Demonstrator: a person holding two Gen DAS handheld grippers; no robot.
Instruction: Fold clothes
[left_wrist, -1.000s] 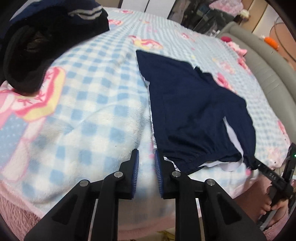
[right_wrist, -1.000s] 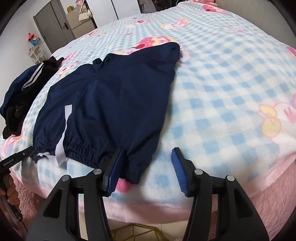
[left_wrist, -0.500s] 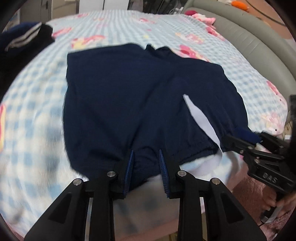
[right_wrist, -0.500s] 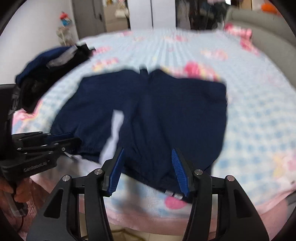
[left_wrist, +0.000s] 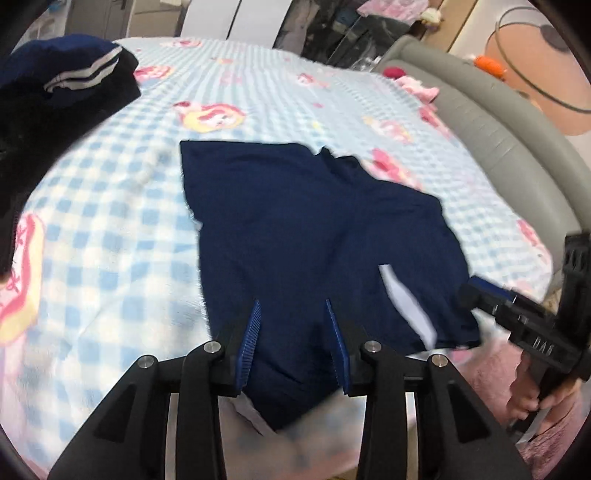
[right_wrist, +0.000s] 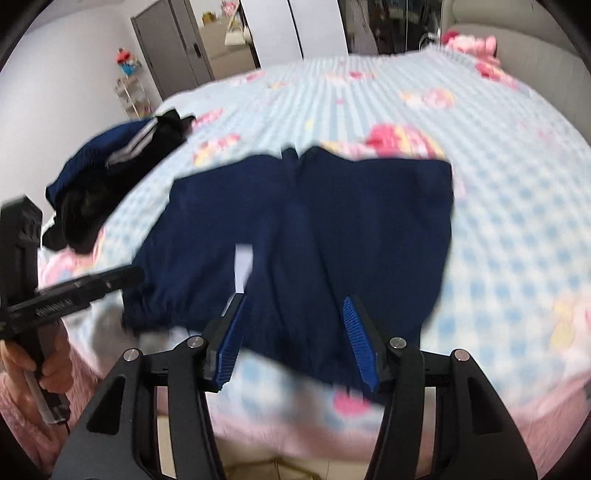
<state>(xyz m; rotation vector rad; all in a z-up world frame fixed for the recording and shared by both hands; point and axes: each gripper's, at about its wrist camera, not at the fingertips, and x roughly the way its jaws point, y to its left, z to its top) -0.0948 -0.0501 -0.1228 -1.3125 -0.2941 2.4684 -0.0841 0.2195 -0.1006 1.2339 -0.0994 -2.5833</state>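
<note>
The navy shorts (left_wrist: 317, 236) lie spread flat on the blue-checked blanket (left_wrist: 110, 229) near the bed's front edge, a white side stripe (right_wrist: 243, 264) showing. The left gripper (left_wrist: 293, 341) is opening above the waistband, its pads clear of the cloth. The right gripper (right_wrist: 295, 334) stands spread, gripping nothing. Its side lettering is too blurred to read. A dark clothes pile (right_wrist: 110, 177) lies well apart.

A navy-blue pair of fabric shorts (left_wrist: 314, 236) lies flat on the blue-and-white checked fleece blanket (left_wrist: 110, 229), with a dark heap of bundled clothes (left_wrist: 55, 92) well left of the shorts.
</note>
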